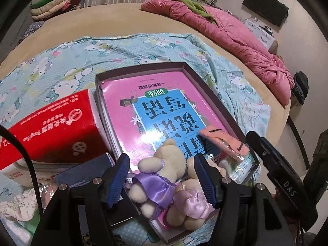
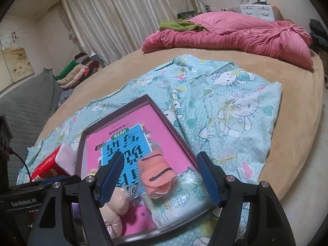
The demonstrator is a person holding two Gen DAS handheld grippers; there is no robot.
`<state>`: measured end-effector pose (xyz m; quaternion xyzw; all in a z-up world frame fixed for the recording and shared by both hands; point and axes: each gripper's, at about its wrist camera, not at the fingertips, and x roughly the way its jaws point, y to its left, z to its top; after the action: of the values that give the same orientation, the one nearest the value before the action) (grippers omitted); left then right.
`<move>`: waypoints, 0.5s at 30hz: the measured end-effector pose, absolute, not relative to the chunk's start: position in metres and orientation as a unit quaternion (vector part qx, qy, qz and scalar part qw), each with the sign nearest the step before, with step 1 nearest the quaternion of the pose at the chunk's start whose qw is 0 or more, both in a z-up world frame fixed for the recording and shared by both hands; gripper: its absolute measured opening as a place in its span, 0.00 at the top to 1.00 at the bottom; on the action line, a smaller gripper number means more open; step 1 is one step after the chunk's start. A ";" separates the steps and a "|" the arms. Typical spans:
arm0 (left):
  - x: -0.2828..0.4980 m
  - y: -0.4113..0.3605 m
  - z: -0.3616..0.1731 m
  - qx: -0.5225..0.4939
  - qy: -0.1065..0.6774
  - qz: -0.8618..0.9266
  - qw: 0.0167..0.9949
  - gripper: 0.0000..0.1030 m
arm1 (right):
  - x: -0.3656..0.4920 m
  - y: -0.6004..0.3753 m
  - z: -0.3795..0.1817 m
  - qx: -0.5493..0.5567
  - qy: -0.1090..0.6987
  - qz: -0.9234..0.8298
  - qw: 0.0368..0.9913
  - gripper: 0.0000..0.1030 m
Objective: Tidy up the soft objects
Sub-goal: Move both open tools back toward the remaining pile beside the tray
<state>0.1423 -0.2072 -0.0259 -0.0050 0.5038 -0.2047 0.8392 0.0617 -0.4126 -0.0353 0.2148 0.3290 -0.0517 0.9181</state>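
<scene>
Just plush bears (image 1: 164,172) between left fingers (image 1: 119,180).

left gripper (image 1: 162,176): jaws spread wide, blue pads (image 1: 117,179) apart, nothing pinched, angled down
right gripper (image 2: 160,179): jaws wide too, pads (image 2: 209,181) apart, nothing pinched, just beside left gripper

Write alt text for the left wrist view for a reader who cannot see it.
An open claw hovers over two plush bears lying in a shallow box on a pink book. A red carton sits left of the box, on a patterned cloth.
</scene>
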 end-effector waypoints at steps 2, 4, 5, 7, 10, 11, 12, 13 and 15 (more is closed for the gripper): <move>0.141 -0.206 -0.023 -0.002 0.501 -0.202 0.842 0.33 | 0.062 -0.410 -0.034 0.208 0.328 -0.050 0.920 0.26; 0.140 -0.203 -0.020 -0.004 0.498 -0.203 0.843 0.33 | 0.062 -0.407 -0.032 0.201 0.325 -0.047 0.923 0.26; 0.139 -0.202 -0.018 -0.006 0.497 -0.202 0.844 0.33 | 0.061 -0.406 -0.031 0.198 0.323 -0.045 0.924 0.26; 0.137 -0.198 -0.015 -0.006 0.495 -0.199 0.846 0.32 | 0.060 -0.404 -0.029 0.194 0.320 -0.043 0.926 0.25; 0.131 -0.192 -0.010 0.011 0.491 -0.187 0.851 0.32 | 0.059 -0.402 -0.028 0.191 0.318 -0.044 0.928 0.25; 0.130 -0.192 -0.010 0.019 0.490 -0.183 0.852 0.32 | 0.059 -0.402 -0.028 0.191 0.318 -0.044 0.928 0.25; 0.128 -0.191 -0.010 0.031 0.489 -0.176 0.854 0.32 | 0.059 -0.402 -0.028 0.191 0.319 -0.045 0.927 0.25; 0.126 -0.191 -0.010 0.045 0.488 -0.168 0.855 0.32 | 0.059 -0.402 -0.028 0.191 0.318 -0.047 0.927 0.25; 0.121 -0.194 -0.012 0.072 0.484 -0.157 0.858 0.32 | 0.057 -0.403 -0.028 0.192 0.316 -0.048 0.928 0.25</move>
<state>0.1209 -0.1935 -0.0116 0.0723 0.4840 -0.1570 0.8578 0.0574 -0.4027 -0.0277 0.1923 0.3165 -0.0476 0.9277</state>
